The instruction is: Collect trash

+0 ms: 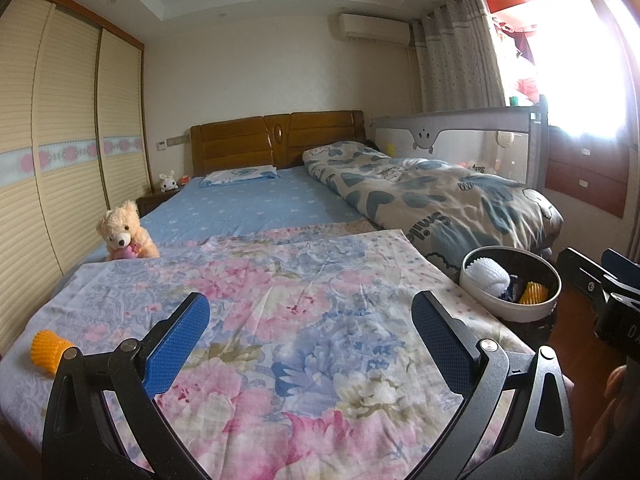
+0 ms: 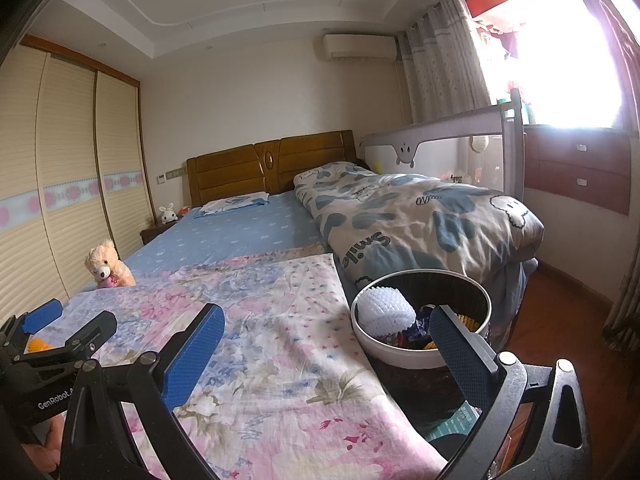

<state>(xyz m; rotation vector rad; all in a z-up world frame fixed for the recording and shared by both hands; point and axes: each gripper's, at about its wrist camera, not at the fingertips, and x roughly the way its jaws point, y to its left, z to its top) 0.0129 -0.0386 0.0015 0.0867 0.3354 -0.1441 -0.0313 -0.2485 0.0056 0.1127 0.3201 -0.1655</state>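
An orange foam fruit net [image 1: 50,351] lies on the floral sheet [image 1: 280,300] at the bed's near left, left of my left gripper [image 1: 312,340], which is open and empty above the sheet. A round trash bin [image 1: 510,282] stands beside the bed on the right, holding a white foam net [image 1: 490,276], an orange net [image 1: 534,293] and wrappers. In the right wrist view my right gripper [image 2: 328,344] is open and empty, its right finger over the bin [image 2: 420,316]. The left gripper [image 2: 60,328] shows at the left, with the orange net [image 2: 38,345] partly hidden behind it.
A teddy bear [image 1: 124,232] sits at the bed's left edge. A folded patterned quilt [image 1: 440,192] lies on the right half. Wardrobe doors [image 1: 60,140] line the left wall. A wooden floor [image 2: 560,312] runs right of the bin. A bed rail [image 1: 460,140] stands behind the quilt.
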